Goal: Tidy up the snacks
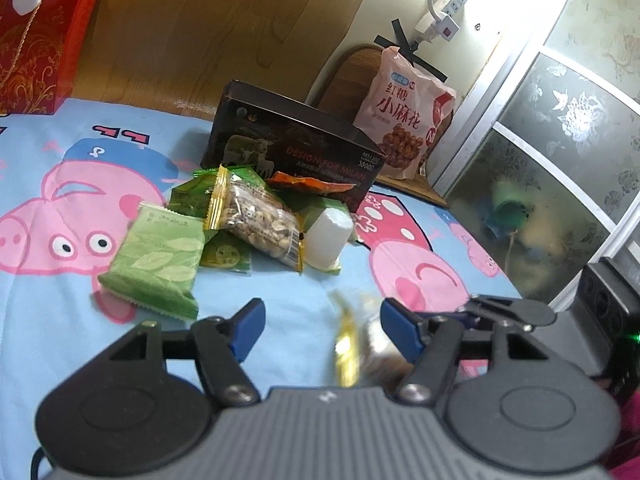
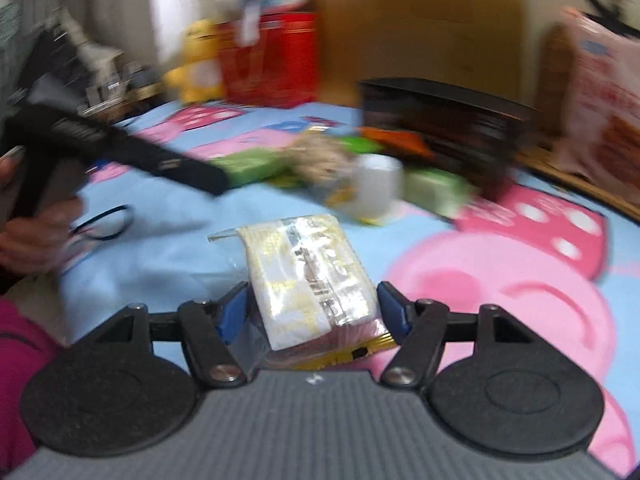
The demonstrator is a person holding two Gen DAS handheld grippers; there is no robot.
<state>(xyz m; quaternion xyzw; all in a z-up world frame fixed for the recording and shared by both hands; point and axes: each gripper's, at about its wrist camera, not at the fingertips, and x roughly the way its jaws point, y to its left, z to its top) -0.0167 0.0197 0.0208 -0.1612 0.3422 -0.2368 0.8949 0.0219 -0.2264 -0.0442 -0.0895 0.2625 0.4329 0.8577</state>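
Lying on a blue bed sheet [image 1: 48, 360] with pink cartoon pigs, a heap of snacks sits in front of a dark brown cardboard box [image 1: 296, 148]. Whether the box holds anything cannot be seen. The heap has a flat green packet with a leaf print [image 1: 156, 260], a see-through bag of nuts with yellow ends [image 1: 256, 220], a small white plastic cup [image 1: 328, 236], an orange wrapper [image 1: 312, 186] against the box, and more green packets underneath. Behind the box a puffy pink bag of little brown twists [image 1: 404, 120] stands upright. A shiny red gift box with gold swirls [image 1: 40, 40] stands far back on the left.

The left hand-held gripper [image 1: 322, 324] is spread wide with nothing pinched. A blurry gold-edged packet [image 1: 352, 348] lies just by its right finger.

The right hand-held gripper [image 2: 312, 308] has a crinkly clear packet with a white and gold label [image 2: 308, 276] between its blue fingers [image 2: 394, 310]. The fingers sit right beside the packet, but the picture is too blurry to tell if they squeeze it. A person's hand [image 2: 36, 232] holds the other tool at the left.
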